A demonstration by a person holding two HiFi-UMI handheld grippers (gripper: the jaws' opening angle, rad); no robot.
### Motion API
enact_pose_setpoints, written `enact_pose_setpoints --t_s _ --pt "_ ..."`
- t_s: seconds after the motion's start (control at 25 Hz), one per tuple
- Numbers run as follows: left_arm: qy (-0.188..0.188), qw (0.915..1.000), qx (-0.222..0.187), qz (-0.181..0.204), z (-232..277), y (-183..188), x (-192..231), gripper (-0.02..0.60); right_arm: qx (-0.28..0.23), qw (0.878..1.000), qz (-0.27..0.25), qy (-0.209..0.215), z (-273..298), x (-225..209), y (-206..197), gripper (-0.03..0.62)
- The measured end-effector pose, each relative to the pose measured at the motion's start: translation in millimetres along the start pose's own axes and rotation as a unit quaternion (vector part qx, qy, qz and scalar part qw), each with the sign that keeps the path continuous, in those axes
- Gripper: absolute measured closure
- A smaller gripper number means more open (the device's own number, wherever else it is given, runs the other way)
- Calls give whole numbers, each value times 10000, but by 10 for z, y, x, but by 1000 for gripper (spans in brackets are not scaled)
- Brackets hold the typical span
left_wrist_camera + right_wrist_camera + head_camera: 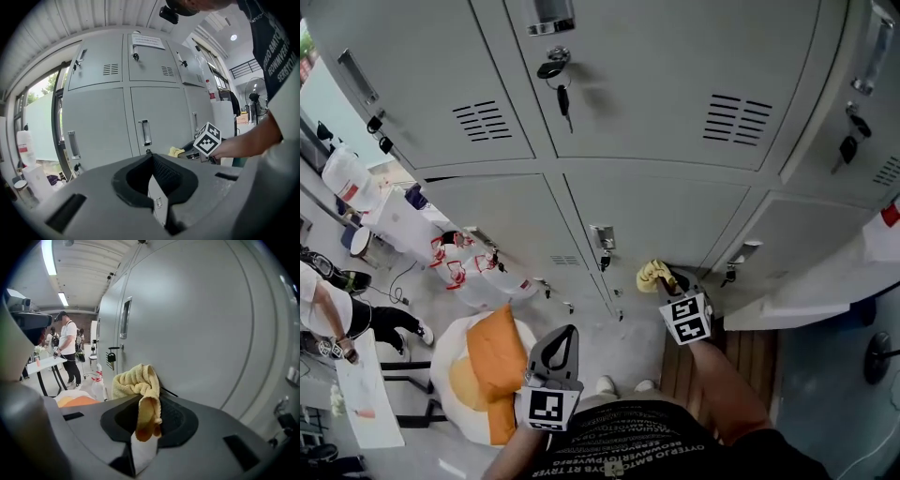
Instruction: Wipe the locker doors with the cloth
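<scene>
Holding cloth, clenched in right gripper jaws, close against lower locker door at frame centre (door just ahead of jaws); left gripper jaws closed, empty, lower left, farther off.

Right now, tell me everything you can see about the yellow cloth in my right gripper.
The cloth is pale yellow and looks like soft terry towelling. It is bunched into a crumpled wad rather than spread flat. One fold hangs down between the right tongs, which are shut on it, and the fold looks darker and more orange there. The wad sticks out past the tips and appears to rest against the grey locker door, near a door seam. Nothing else touches it.
</scene>
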State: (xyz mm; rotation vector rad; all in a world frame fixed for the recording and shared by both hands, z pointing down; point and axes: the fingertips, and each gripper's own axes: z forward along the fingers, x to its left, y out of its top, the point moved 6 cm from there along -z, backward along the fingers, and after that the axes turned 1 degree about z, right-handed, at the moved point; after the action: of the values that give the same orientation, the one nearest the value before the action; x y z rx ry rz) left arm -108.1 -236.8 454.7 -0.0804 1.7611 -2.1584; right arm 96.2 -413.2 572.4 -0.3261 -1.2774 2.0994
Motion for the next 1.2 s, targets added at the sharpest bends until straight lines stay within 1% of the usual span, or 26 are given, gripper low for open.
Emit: enact_pose_setpoints --t_s 0.16,0.28,0.36,0.48,0.56,0.68,0.8,0.88,1.0,1.2 --pt "-218 9997 5 -59 133 46 -185 577 90 9991 256 -329 -240 -322 -207 517" --pt "-389 9992 -19 -68 227 59 -320 577 146 9981 215 -551 -358 -481 -330 517" --pt "-499 9987 6 -64 277 56 -390 577 89 9978 207 -616 -446 -502 -366 517" --pt "-597 9982 -26 -32 300 78 -437 577 -316 9982 259 -445 -694 -366 -276 519" --pt "-557 9984 -92 -27 297 116 -419 577 -691 9967 247 -337 -941 -259 -142 519" --pt "-422 9989 -173 -70 277 146 -331 577 -1175 9920 270 -360 -1366 -134 88 519" --pt "-426 9988 -209 -86 230 122 -231 577 -1532 9870 320 -363 -1749 70 277 523" --pt "-447 9987 -259 -54 195 111 -142 577 -1725 9838 331 -367 -1902 214 386 523" --pt "-496 9983 -304 -51 137 113 17 577 -1853 9808 376 -479 -1942 384 492 523" --pt "-674 9968 -422 -4 32 115 294 577 -1795 9806 458 -643 -1798 619 588 523"
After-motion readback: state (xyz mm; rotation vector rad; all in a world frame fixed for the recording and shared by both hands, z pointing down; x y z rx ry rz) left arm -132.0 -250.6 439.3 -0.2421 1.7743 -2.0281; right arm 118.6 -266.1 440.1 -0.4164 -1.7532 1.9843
